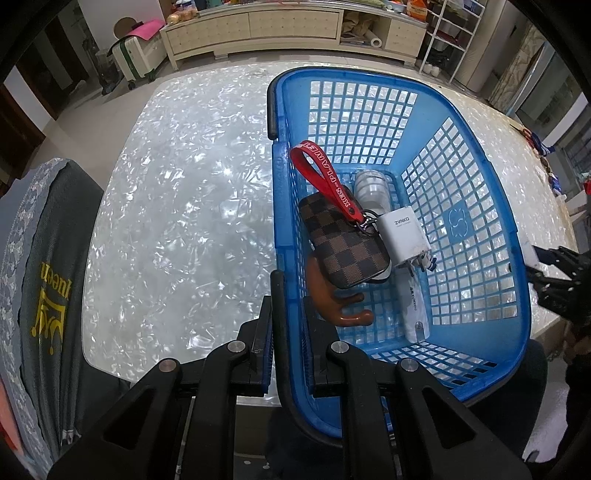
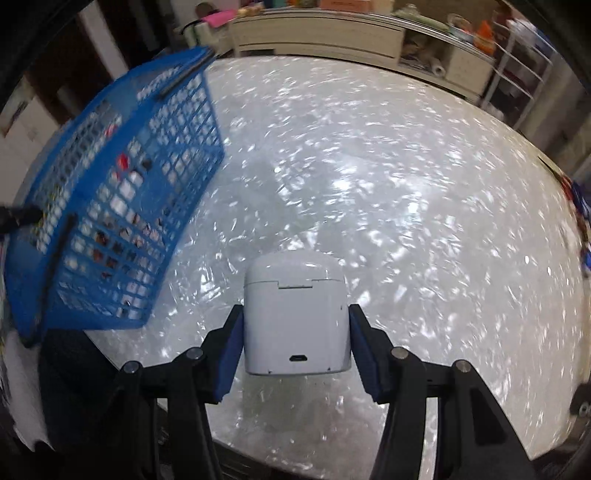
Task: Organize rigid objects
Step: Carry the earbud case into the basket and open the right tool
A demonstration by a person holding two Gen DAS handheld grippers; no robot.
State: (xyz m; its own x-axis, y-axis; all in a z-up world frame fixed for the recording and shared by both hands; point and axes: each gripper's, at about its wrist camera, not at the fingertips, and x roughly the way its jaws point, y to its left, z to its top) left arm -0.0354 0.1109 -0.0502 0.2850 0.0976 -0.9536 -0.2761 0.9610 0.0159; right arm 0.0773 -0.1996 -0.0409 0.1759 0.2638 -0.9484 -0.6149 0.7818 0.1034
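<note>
A blue plastic basket [image 1: 476,221] stands on the pearly white table [image 1: 177,206]. My left gripper [image 1: 288,310] is shut on the basket's near left rim, with the black handle running between its fingers. Inside lie a brown checkered case [image 1: 343,243] with a red strap [image 1: 321,177], a white charger [image 1: 400,236], a clear round lid [image 1: 371,188], a brown hook-shaped piece [image 1: 343,308] and a white stick [image 1: 415,310]. My right gripper [image 2: 295,310] is shut on a white earbud case [image 2: 295,332], held above the table to the right of the basket [image 2: 110,192].
A person's grey printed sleeve [image 1: 48,280] is at the left. A low cream cabinet [image 1: 258,29] and a white wire rack [image 1: 454,33] stand beyond the table. Small items [image 2: 580,206] lie along the table's far right edge.
</note>
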